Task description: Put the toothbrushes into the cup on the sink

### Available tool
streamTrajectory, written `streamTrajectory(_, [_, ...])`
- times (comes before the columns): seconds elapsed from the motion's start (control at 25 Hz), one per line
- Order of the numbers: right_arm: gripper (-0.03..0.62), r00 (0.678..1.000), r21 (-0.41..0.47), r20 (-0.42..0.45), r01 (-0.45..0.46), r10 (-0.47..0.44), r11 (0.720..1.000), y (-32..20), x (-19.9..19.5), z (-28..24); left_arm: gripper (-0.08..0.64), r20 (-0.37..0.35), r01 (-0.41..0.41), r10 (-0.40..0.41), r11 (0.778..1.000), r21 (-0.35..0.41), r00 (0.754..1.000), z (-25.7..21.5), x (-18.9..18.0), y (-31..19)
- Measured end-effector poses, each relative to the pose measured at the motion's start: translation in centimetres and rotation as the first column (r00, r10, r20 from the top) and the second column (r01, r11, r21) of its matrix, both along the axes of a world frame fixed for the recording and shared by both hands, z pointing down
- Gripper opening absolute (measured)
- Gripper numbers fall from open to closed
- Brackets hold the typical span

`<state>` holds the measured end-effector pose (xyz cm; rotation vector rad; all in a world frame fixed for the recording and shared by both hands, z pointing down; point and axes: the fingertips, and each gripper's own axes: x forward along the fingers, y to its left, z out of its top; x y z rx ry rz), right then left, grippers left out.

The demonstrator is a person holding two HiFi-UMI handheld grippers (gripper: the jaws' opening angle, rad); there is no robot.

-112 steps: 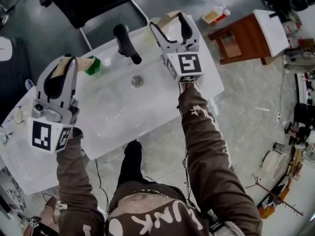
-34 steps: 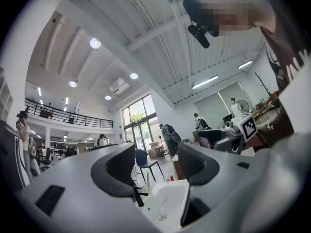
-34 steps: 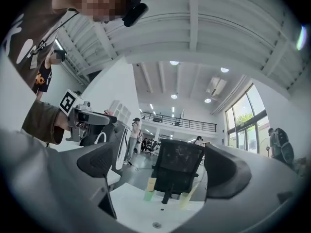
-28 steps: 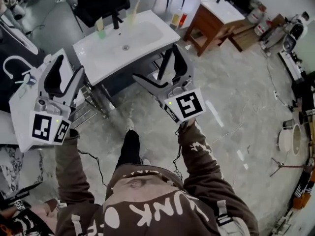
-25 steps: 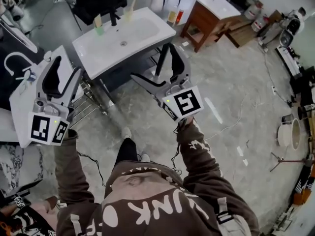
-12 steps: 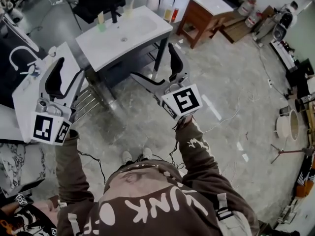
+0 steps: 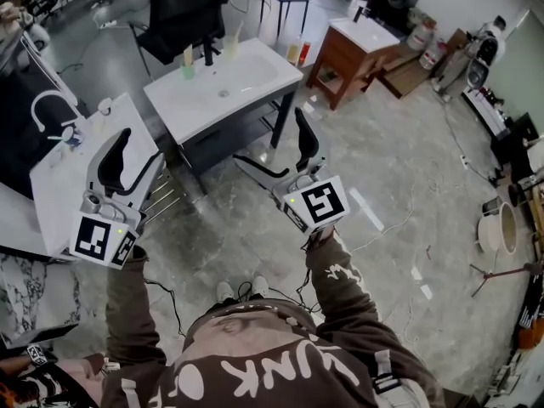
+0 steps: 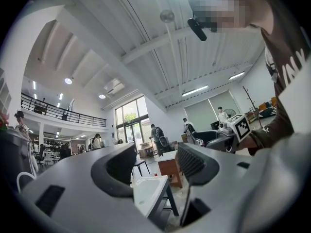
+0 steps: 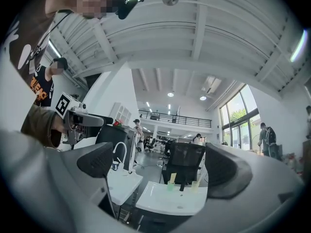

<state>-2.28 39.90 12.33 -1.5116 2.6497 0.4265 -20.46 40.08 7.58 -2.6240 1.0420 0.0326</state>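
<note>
The white sink (image 7: 246, 79) stands well ahead of me, across bare floor. A green cup (image 7: 188, 70) and a pale cup (image 7: 229, 51) sit at its back edge on either side of a black faucet (image 7: 206, 55). A pale upright stick shows in each cup, too small to identify. My left gripper (image 7: 134, 153) and right gripper (image 7: 274, 149) are held in the air short of the sink, both open and empty. The right gripper view shows the sink (image 9: 160, 199) and the green cup (image 9: 171, 185) between its wide-open jaws.
A second white basin with a curved tap (image 7: 51, 109) stands at the left, just past my left gripper. Behind the sink is a black chair (image 7: 183, 7), and to its right a wooden cabinet (image 7: 353, 53) and two bottles (image 7: 297, 53). Cables cross the floor. People stand far off.
The person has stepped back from the sink. Both grippers, which were over the basin beside the cups, now hang over the floor away from it, still open.
</note>
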Motion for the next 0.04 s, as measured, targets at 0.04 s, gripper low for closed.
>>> streamTrajectory(0.04, [0.583,1.0,0.004,-0.001,0.0,0.0,1.0,0.16,-0.19,-0.14,0.265,0.0,-0.001,0.001,1.0,0.003,1.0,-0.07,-0.17,0.18])
